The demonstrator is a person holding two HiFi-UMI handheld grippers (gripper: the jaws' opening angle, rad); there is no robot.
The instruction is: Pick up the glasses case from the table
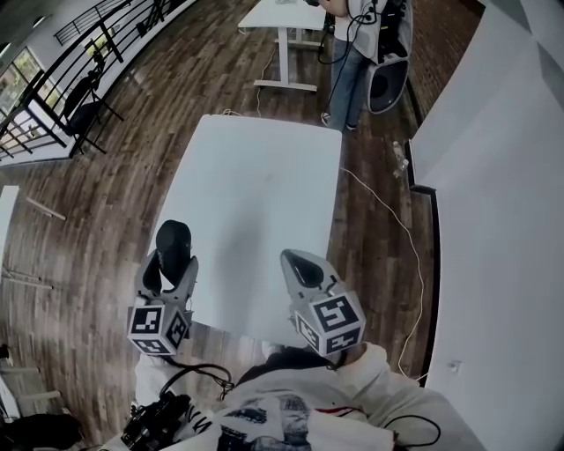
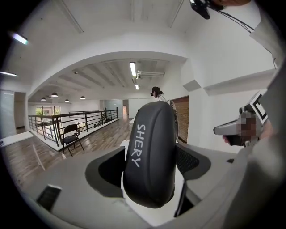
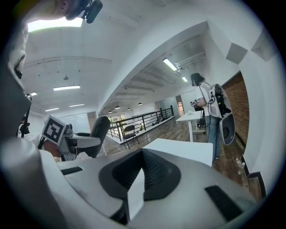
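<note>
The black glasses case (image 1: 173, 241) stands upright between the jaws of my left gripper (image 1: 169, 261), lifted off the white table (image 1: 264, 176) at its near left corner. In the left gripper view the case (image 2: 149, 152), lettered "SHERY", fills the gap between the jaws of the left gripper (image 2: 150, 166), which is shut on it. My right gripper (image 1: 300, 262) hovers over the table's near edge, to the right of the case, its jaws together and empty. The right gripper view shows the right gripper (image 3: 142, 173) shut, with the case (image 3: 99, 129) off to the left.
A person (image 1: 351, 70) stands beyond the table's far end beside a second white table (image 1: 282, 18). A black railing (image 1: 53, 97) and a chair (image 1: 85, 110) are at the left. A cable (image 1: 388, 211) lies on the wooden floor at the right, by a white wall (image 1: 502, 176).
</note>
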